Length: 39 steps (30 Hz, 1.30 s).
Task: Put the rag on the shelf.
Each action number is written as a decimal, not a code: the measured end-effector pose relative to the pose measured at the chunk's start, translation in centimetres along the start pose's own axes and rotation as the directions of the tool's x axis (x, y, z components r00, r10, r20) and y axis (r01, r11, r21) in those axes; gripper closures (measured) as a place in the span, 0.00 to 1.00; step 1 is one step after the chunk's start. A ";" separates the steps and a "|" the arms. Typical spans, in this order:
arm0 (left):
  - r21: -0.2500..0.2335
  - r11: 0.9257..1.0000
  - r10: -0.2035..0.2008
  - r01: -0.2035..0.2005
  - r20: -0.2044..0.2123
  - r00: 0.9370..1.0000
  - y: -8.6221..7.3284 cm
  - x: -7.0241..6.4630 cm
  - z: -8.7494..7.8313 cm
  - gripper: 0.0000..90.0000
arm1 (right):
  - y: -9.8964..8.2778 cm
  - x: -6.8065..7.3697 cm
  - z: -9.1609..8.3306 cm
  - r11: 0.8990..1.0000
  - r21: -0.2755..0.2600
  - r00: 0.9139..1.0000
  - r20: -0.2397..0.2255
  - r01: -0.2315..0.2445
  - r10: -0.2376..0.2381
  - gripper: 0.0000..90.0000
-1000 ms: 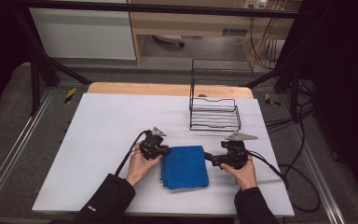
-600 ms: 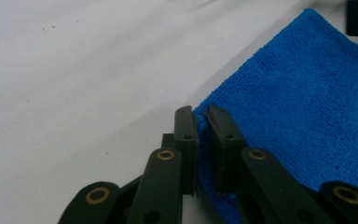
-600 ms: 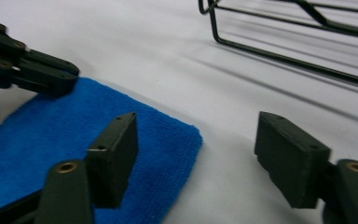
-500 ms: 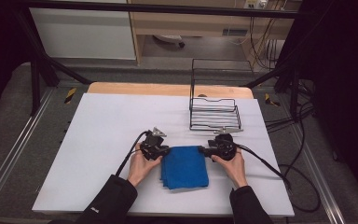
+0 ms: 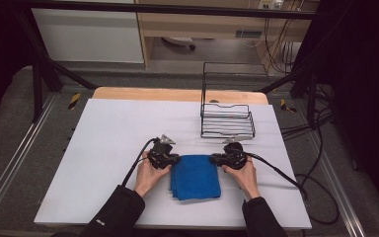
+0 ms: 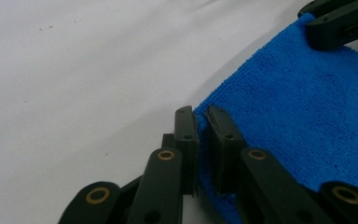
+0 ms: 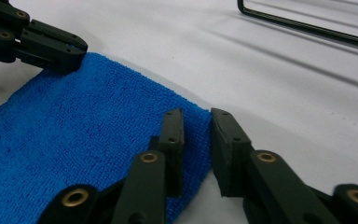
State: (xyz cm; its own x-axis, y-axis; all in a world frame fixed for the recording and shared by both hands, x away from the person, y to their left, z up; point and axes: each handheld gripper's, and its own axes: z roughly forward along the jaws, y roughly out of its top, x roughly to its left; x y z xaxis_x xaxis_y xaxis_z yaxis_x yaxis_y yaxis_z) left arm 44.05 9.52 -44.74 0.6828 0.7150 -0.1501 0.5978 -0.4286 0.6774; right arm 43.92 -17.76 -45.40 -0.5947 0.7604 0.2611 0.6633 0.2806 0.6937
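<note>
Pinching blue cloth (image 5: 196,176) corners (both jaws closed).

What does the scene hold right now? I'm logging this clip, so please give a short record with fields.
surface: white table
cloth: folded blue cloth, lying flat
left gripper: shut on the cloth's far left corner
right gripper: jaws just been closing on the far right corner, cloth edge between them
rack: black wire rack, behind the cloth, apart
</note>
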 end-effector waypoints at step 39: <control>-0.164 0.986 -0.020 0.029 0.058 0.998 0.2 -0.7 -4.2 0.95 | 0.9 2.2 -4.3 0.989 -0.150 1.000 -0.020 0.011 -0.014 0.96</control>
State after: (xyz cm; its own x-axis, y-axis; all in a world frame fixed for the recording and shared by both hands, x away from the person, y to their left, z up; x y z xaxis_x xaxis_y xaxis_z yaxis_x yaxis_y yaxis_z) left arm 41.97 11.27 -41.48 0.6944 0.6898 -0.2052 0.5403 -0.3114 0.7817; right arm 41.26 -18.34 -41.28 -0.6129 0.7444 0.2651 0.5812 0.1973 0.7895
